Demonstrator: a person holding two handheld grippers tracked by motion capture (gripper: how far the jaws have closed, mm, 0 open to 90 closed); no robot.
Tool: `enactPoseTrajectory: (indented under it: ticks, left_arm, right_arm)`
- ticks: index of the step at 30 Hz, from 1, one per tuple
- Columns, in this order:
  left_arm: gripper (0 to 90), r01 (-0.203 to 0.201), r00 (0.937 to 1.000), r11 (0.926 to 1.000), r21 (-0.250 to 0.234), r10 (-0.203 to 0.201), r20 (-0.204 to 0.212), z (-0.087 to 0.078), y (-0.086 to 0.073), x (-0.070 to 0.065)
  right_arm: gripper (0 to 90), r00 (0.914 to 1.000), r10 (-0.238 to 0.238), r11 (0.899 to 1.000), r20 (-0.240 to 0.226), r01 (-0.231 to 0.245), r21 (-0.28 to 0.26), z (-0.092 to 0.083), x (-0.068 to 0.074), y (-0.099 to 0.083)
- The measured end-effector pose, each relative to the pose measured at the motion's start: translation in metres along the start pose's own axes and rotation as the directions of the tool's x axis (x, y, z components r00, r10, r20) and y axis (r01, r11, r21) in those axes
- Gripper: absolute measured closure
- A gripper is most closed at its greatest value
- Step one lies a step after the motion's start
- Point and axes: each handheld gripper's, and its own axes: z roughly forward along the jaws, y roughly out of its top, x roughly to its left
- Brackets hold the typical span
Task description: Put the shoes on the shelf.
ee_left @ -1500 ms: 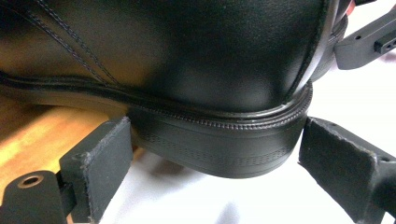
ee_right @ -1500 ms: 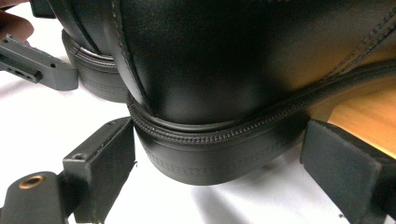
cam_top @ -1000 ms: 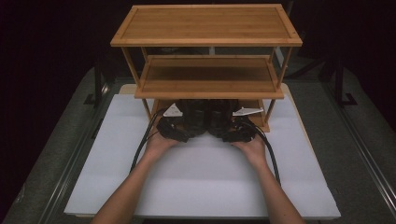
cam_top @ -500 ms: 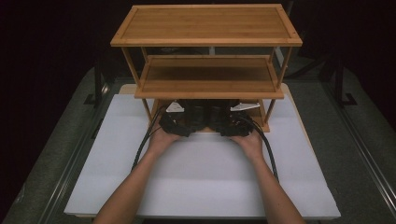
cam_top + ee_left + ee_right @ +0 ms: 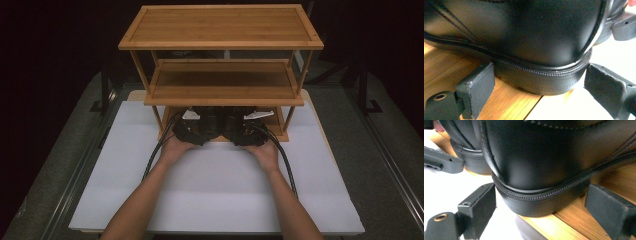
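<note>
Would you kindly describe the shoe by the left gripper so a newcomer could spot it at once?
Find the three-tier bamboo rack on the white mat. Two black leather shoes sit heel-out on its lowest shelf. Yours is the left shoe, whose heel lies between the left gripper and its open jaws.

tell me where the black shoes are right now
The black shoes sit side by side on the bottom shelf of the wooden rack, heels at its front edge, each between open jaws.
</note>
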Motion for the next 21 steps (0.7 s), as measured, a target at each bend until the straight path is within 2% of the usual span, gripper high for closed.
enactPoseTrajectory:
  ticks: [2, 7, 8, 9, 15, 17, 19, 21]
  left_arm:
    - [9.6, 0.005, 0.9999, 1.0000, -0.005, -0.005, -0.012, 0.001, -0.001, 0.000]
    - [9.6, 0.021, 0.9998, 0.9998, 0.000, -0.021, -0.007, 0.001, -0.002, 0.001]
    - [9.7, 0.023, 0.9997, 0.9997, -0.004, -0.023, -0.013, 0.001, -0.002, 0.000]
    - [9.7, 0.021, 0.9997, 0.9998, -0.001, -0.021, -0.011, 0.001, -0.002, 0.000]
    - [9.5, 0.033, 0.9994, 0.9993, 0.015, -0.033, 0.001, -0.005, 0.002, -0.002]
    - [9.5, 0.034, 0.9994, 0.9991, 0.025, -0.034, 0.001, -0.007, 0.002, -0.003]
    - [9.5, 0.032, 0.9995, 0.9991, 0.028, -0.032, 0.004, -0.010, 0.002, -0.004]
    - [9.5, 0.029, 0.9996, 0.9993, 0.023, -0.030, 0.002, -0.014, 0.003, -0.005]
  right_arm:
    - [10.1, 1.0000, -0.001, 1.000, 0.001, 0.001, -0.004, 0.000, 0.000, 0.000]
    - [10.1, 1.0000, 0.003, 1.000, 0.001, -0.003, -0.005, 0.001, 0.000, -0.001]
    - [10.4, 1.0000, 0.000, 1.000, 0.002, 0.000, -0.007, 0.000, 0.000, -0.001]
    - [12.4, 0.9996, -0.026, 1.000, 0.007, 0.026, -0.013, -0.002, 0.000, -0.002]
    - [12.3, 0.9993, -0.039, 0.999, 0.001, 0.039, -0.036, -0.011, 0.000, -0.001]
    - [9.8, 0.9990, -0.041, 0.999, 0.015, 0.042, -0.023, -0.014, 0.000, 0.000]
    - [8.3, 0.9976, -0.050, 0.999, 0.047, 0.050, -0.010, -0.017, -0.001, 0.000]
    - [7.4, 0.9977, -0.049, 0.999, 0.048, 0.049, -0.008, -0.018, -0.001, -0.001]
